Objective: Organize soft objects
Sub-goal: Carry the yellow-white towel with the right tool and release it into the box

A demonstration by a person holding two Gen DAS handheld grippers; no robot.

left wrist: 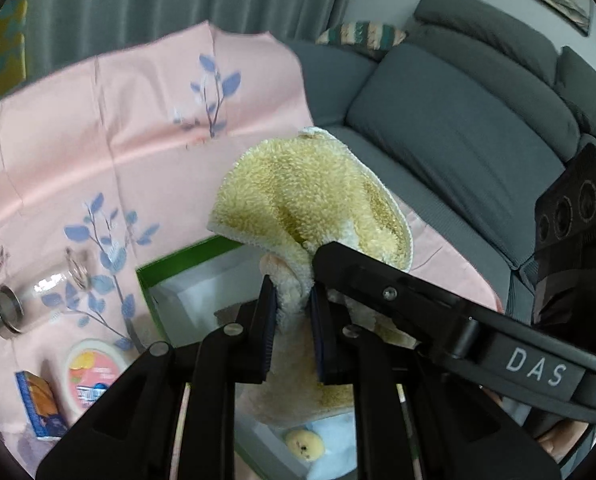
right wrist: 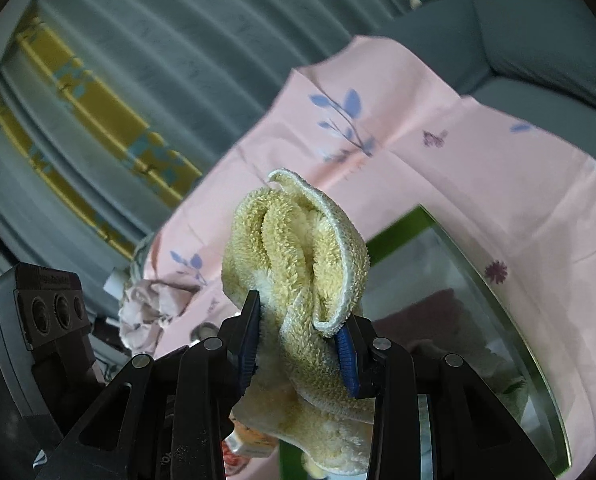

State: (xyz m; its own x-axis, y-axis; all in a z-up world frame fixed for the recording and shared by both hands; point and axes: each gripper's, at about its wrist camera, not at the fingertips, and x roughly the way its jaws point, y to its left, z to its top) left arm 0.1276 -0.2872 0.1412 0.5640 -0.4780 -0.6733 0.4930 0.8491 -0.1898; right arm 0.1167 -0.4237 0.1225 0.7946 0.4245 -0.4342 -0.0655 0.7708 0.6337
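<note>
A fluffy yellow towel (left wrist: 309, 196) with a white hem hangs in the air between both grippers. My left gripper (left wrist: 292, 308) is shut on a thin fold of it. My right gripper (right wrist: 298, 316) is shut on a thicker bunch of the same yellow towel (right wrist: 298, 240); its black arm crosses the left wrist view from the right. Below the towel lies a green-rimmed box (left wrist: 186, 256) with a white inside, also seen as the green-rimmed box (right wrist: 397, 232) in the right wrist view. A small yellow plush (left wrist: 303, 444) lies in the box.
A pink flowered tablecloth (left wrist: 98, 140) covers the table. On it lie a clear jar with a metal lid (left wrist: 26, 304), a round tub (left wrist: 94, 368) and a small blue-orange box (left wrist: 42, 404). A grey sofa (left wrist: 457, 128) stands behind, grey curtains (right wrist: 158, 60) to the left.
</note>
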